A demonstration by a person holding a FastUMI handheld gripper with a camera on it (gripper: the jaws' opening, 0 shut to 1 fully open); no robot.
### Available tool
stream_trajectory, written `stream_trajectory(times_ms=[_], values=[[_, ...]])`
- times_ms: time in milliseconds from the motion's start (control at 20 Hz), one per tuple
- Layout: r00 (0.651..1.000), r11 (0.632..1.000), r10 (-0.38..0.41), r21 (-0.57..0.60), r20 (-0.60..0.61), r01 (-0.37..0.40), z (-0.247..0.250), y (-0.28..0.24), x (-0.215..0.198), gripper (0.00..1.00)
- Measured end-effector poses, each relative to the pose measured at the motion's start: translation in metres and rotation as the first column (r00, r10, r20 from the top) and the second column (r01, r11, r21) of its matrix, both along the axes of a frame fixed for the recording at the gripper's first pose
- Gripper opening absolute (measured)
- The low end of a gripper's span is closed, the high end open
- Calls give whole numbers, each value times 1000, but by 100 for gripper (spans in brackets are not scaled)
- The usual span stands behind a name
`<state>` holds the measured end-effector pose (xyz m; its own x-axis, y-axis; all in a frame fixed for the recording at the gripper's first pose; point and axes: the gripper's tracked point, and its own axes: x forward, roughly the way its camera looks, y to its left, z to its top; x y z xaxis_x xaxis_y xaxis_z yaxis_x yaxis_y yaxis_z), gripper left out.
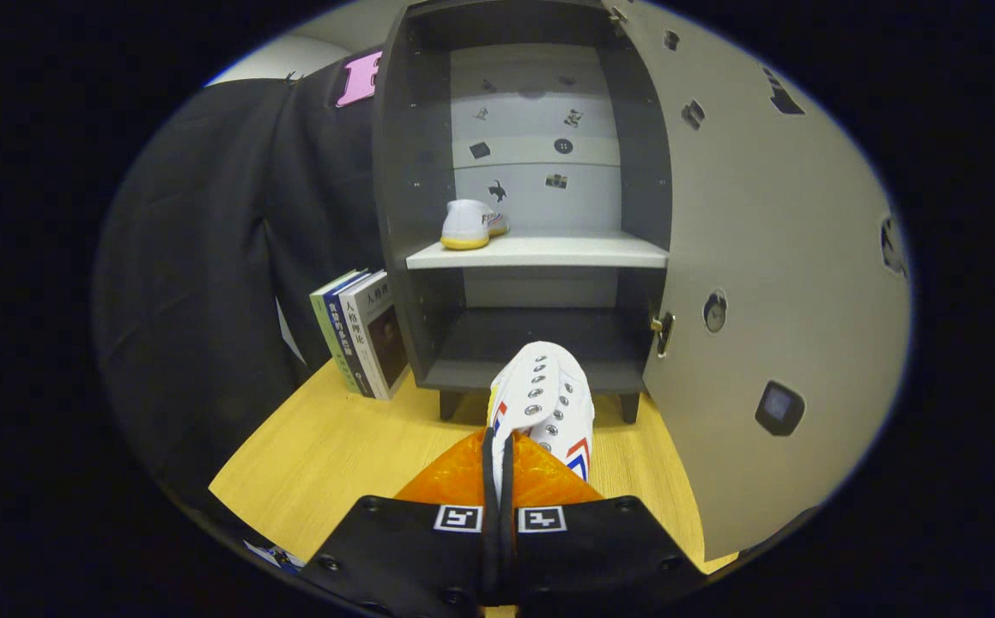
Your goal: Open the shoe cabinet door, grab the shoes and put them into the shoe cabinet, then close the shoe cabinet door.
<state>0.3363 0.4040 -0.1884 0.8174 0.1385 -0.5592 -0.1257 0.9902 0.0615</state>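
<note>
Over on the left, three books [361, 333] lean against the cabinet [403, 215] on the wooden table [325, 455]. Dead centre, my gripper [498, 459] has its fingers nearly together, pinching the edge of a white shoe [544, 403], toe aimed at the cabinet's dark lower compartment. One shoe up [471, 225] already sits on the shelf [540, 251]. On the right, the door [772, 283] hangs wide open beside my shoe.

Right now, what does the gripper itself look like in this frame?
The gripper has two broad black plates with dark bolt heads, each bearing a square black-and-white marker beside the narrow middle gap. Its fingers taper forward, pressed on the white shoe.
</note>
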Motion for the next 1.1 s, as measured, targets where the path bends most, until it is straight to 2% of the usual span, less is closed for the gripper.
stream_trajectory(times_ms=[250, 550, 950, 1100], values=[[996, 1000, -11, 18, 90, 9, 45, 5, 56, 1], [989, 1000, 9, 3, 147, -9, 74, 8, 116, 1], [983, 1000, 19, -17, 185, -16, 76, 5, 186, 1], [980, 997, 36, -70, 198, -22, 68, 2, 211, 1]])
